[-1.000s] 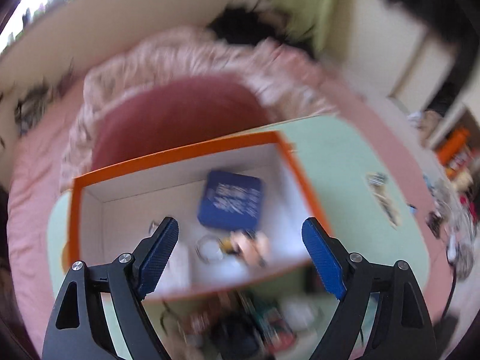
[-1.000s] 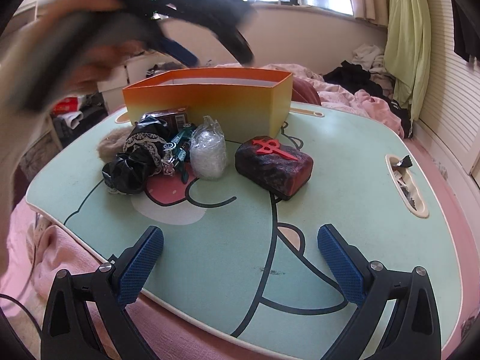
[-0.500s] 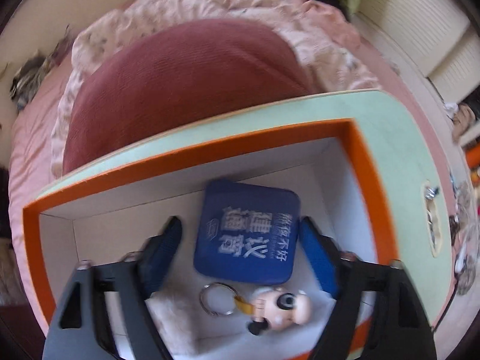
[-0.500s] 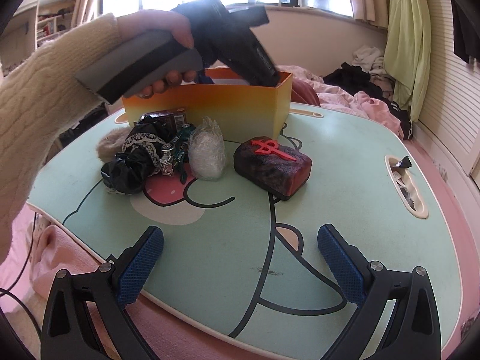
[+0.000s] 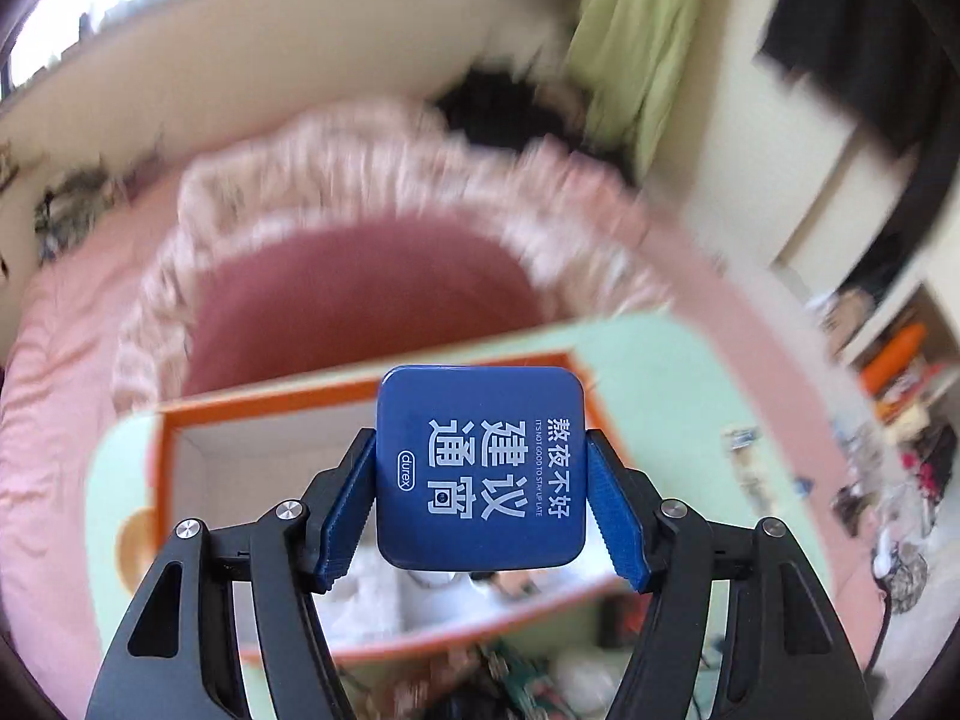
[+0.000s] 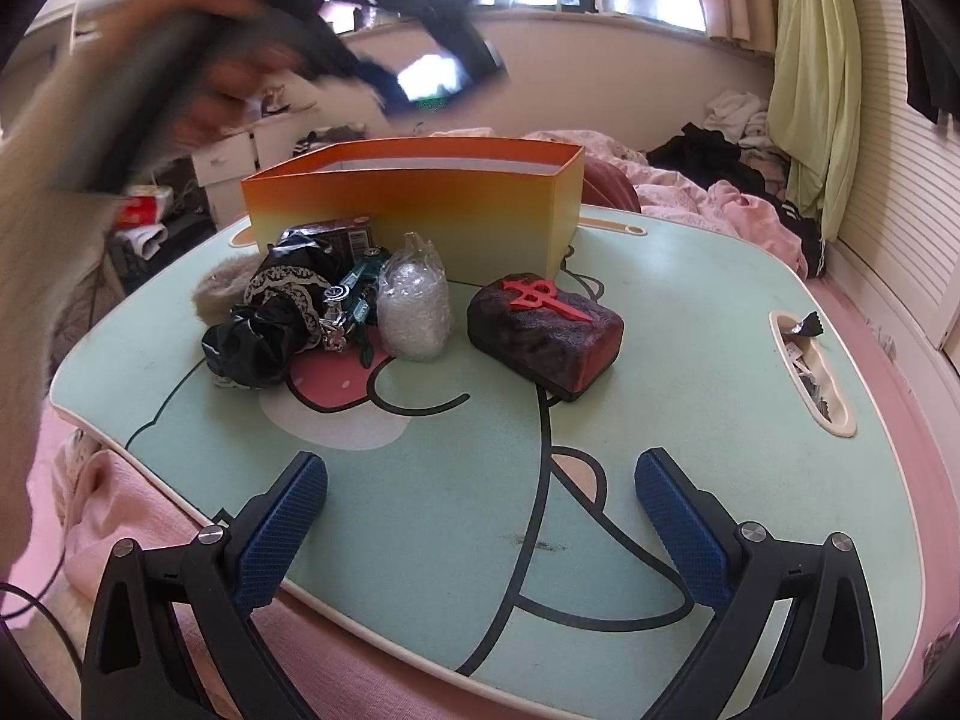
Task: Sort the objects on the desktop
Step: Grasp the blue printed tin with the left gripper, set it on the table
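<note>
Landmark: orange box (image 6: 420, 204) at the back of the lap table (image 6: 690, 360).

Left gripper (image 5: 480, 474) is clamped on a blue tin (image 5: 480, 468), pads on its two side edges, held above the box; blur hides how high.

In front of the box lies an unsorted clutter: black scrunchie (image 6: 264, 324), clear bag (image 6: 414, 306), dark red pouch (image 6: 546, 330).

Right gripper (image 6: 480, 522) hangs nearer than that pouch, fingers apart and empty, probably waiting its turn.

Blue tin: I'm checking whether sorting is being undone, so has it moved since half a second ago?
Yes. The blue tin, then flat on the floor of the orange box, now sits clamped in the left hand-held gripper, raised above the box.
</note>
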A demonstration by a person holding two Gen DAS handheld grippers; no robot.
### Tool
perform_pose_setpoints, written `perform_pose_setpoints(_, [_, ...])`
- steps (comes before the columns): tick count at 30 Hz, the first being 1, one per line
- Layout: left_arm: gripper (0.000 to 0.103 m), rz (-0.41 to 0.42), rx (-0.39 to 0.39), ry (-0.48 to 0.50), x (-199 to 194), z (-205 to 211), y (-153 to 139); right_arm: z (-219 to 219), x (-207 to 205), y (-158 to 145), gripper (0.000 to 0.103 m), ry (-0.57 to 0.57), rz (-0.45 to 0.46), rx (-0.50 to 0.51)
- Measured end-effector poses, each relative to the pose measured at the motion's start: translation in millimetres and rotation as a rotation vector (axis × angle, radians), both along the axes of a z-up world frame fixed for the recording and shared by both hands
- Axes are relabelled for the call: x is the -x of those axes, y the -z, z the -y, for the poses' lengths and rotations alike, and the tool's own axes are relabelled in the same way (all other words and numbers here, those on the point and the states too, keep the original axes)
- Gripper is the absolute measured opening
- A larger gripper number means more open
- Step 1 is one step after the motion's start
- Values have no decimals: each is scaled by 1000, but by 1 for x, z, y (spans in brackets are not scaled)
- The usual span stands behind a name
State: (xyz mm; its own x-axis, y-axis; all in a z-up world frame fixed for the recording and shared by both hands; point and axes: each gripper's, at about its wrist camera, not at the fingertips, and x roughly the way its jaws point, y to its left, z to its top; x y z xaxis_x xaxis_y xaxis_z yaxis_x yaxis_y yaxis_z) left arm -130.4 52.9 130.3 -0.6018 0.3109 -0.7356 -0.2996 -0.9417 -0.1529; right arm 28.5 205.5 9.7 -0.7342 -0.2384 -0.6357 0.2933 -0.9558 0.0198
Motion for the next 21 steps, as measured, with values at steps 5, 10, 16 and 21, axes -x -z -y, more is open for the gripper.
perform_pose_setpoints(5, [67, -153, -116, 45, -112, 49, -11, -2, 0, 0, 103, -2, 0, -1])
perform_pose_setpoints(10, [67, -92, -115, 69, -177, 74, 51, -2, 0, 0, 103, -1, 1, -1])
perform_pose_setpoints(16, [67, 11, -39, -43, -161, 83, 103, -3, 0, 1, 103, 1, 2, -5])
perform_pose_setpoints(21, [67, -82, -47, -88, -148, 71, 94, -3, 0, 1, 103, 1, 2, -5])
